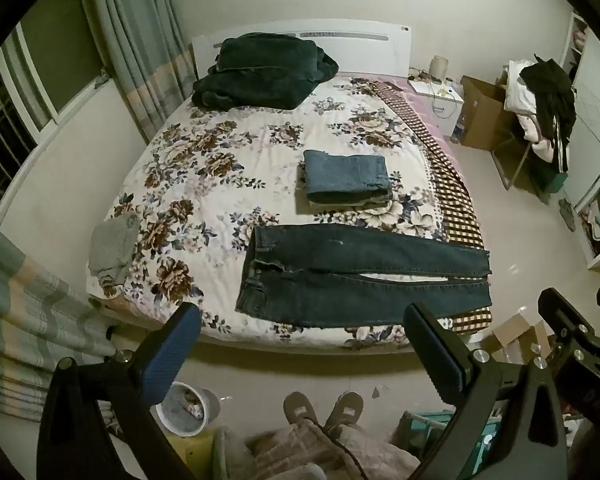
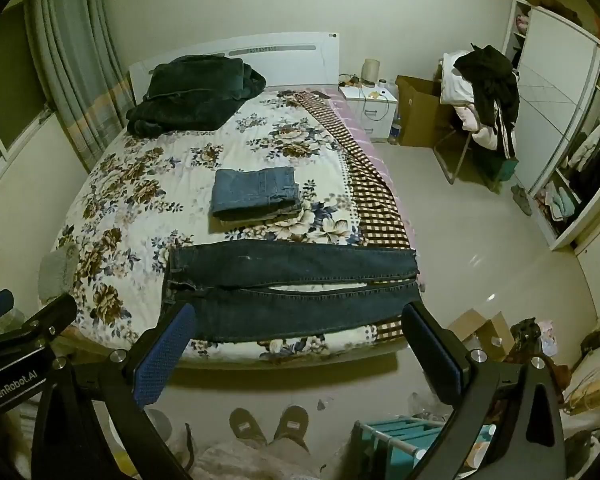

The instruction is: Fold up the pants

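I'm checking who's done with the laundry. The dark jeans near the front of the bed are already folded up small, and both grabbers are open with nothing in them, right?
Not quite. The dark jeans are not folded; they lie spread out flat with both legs long across the bed, as the left wrist view shows. The folded ones are the lighter blue jeans behind them. The left grabber and the right grabber are indeed open and empty.

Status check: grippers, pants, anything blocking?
Left gripper and right gripper open, empty, above the bed edge. Dark jeans flat, unfolded. Folded stack lies beyond them, clear.
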`<action>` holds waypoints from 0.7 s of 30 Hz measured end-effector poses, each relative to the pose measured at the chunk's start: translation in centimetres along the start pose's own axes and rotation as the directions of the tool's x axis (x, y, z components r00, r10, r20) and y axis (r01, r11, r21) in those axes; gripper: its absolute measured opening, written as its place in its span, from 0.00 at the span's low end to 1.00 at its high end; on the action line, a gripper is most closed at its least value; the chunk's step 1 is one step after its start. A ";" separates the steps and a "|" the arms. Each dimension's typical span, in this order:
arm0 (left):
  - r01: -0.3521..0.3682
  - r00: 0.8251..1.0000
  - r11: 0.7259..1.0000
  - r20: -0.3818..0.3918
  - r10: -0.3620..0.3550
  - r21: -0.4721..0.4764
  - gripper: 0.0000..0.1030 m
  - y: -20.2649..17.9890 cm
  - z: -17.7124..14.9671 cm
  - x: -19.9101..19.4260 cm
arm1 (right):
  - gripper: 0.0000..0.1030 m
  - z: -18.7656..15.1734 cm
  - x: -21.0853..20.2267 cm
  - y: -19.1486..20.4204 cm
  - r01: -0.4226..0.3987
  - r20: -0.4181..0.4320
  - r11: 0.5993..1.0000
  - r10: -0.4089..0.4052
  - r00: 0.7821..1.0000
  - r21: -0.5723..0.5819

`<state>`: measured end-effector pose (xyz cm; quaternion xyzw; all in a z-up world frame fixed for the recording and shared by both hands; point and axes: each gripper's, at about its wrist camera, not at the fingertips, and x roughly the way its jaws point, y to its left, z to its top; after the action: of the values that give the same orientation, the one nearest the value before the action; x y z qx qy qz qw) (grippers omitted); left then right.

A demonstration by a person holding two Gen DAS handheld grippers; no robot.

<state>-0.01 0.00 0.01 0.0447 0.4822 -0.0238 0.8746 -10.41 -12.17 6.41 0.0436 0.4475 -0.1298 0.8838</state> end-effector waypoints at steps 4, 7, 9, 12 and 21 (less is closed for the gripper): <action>0.003 1.000 1.000 0.000 -0.003 -0.001 1.00 0.0 0.0 0.0 | 1.00 0.0 0.0 0.0 -0.003 0.001 1.000 0.003 1.000 0.003; 0.002 1.000 1.000 -0.002 -0.002 0.000 1.00 0.0 0.0 0.0 | 1.00 0.0 -0.1 0.0 0.001 0.000 1.000 -0.001 1.000 0.004; 0.005 1.000 1.000 -0.006 -0.005 -0.001 1.00 0.0 0.0 0.0 | 1.00 0.0 0.0 -0.1 -0.001 -0.003 1.000 0.001 1.000 0.003; 0.007 1.000 1.000 -0.006 -0.007 -0.001 1.00 0.0 0.0 0.0 | 1.00 -0.3 0.1 -0.1 0.002 -0.005 1.000 -0.002 1.000 0.002; 0.008 1.000 1.000 -0.011 -0.008 0.003 1.00 -0.1 -0.5 0.0 | 1.00 -1.0 0.8 0.2 0.010 -0.019 1.000 -0.010 1.000 -0.004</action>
<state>-0.45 -0.04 -0.25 0.0440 0.4869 -0.0277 0.8719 -10.67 -11.94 5.12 0.0410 0.4563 -0.1331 0.8789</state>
